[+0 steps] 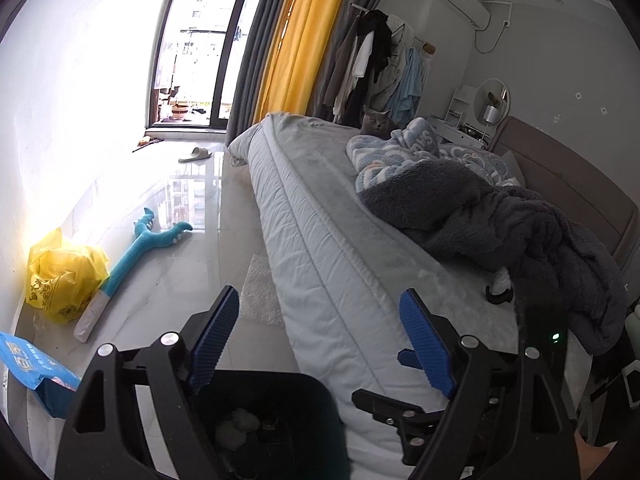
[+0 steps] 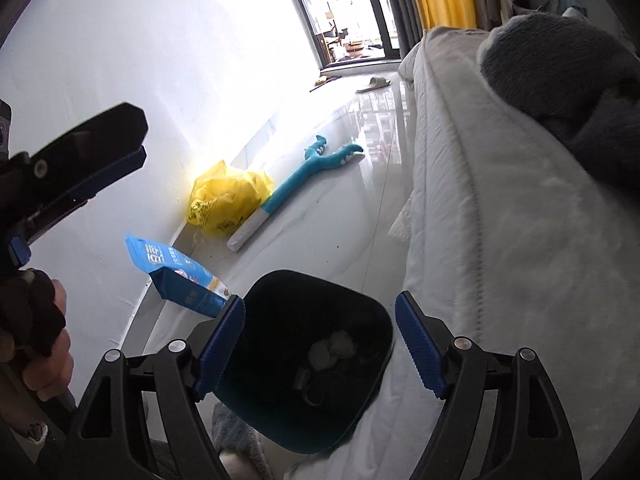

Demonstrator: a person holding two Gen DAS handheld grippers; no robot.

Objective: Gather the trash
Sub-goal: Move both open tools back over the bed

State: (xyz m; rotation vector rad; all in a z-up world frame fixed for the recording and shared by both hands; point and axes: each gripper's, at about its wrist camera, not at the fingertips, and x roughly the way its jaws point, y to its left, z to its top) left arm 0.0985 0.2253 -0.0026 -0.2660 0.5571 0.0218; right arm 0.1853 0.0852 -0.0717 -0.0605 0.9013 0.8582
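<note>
Left gripper: my left gripper (image 1: 320, 340) stood with its jaws wide and nothing between the blue pads, low in the left wrist view, over the edge of the bed (image 1: 320, 240).
Right gripper: my right gripper (image 2: 320, 344) was also spread wide and empty, at the bottom centre of the right wrist view, directly above the bin.
Bin: the dark trash bin (image 2: 316, 360) sat low in the frame between the bed's side and the floor; pale crumpled tissues (image 2: 332, 350) and a dark ring-shaped piece lay at its bottom.
Trash left, as I judged it: the yellow plastic bag (image 2: 226, 200) against the wall, centre-left of the right wrist view; the blue packet (image 2: 176, 280) leaning by the wall just left of the bin; a sheet of bubble wrap (image 1: 260, 292) on the floor beside the bed, centre of the left wrist view.
Not trash, likely: the teal plush toy (image 2: 304, 172) beside the yellow bag, the slipper (image 1: 195, 154) near the window, and the cat (image 1: 376, 122) on the bed, upper centre.
Risk one: the toy touched the bag, so a broad grab there could have caught both.
Risk two: the bag was limp and thin; a pinch on one fold could have torn it or spilled whatever it held.
Risk three: the bin stood close under both grippers, and a careless swing could have tipped it.
Risk four: glare from the window washed out the wall side, making depth hard for me to judge.
</note>
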